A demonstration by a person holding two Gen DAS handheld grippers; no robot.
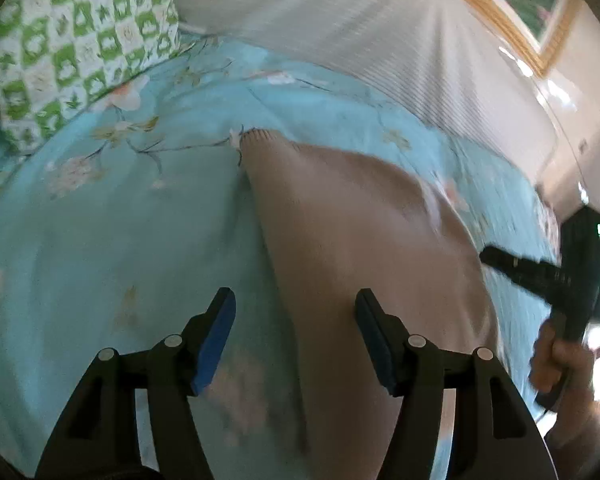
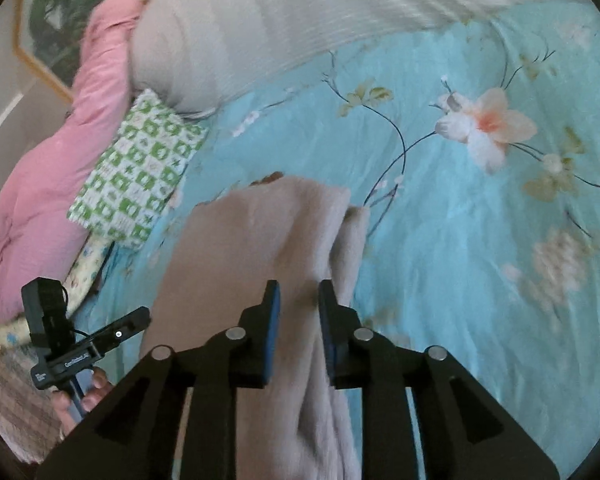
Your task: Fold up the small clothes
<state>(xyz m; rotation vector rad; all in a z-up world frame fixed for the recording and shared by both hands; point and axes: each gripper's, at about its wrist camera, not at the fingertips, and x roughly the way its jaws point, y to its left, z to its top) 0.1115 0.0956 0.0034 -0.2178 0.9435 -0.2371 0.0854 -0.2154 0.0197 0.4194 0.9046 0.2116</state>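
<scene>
We log the beige garment (image 2: 260, 248) on the floral sheet (image 2: 460, 240), green-checked cloth (image 2: 140, 172) at 10 o'clock; left gripper (image 1: 296, 336) wide, empty; right gripper (image 2: 299, 320) narrow, grip indeterminate; pink quilt (image 2: 40, 200) only in right view.

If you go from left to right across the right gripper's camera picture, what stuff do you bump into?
pink quilt → green checked cloth → beige knit garment → big flower printed on the blue bedsheet
</scene>
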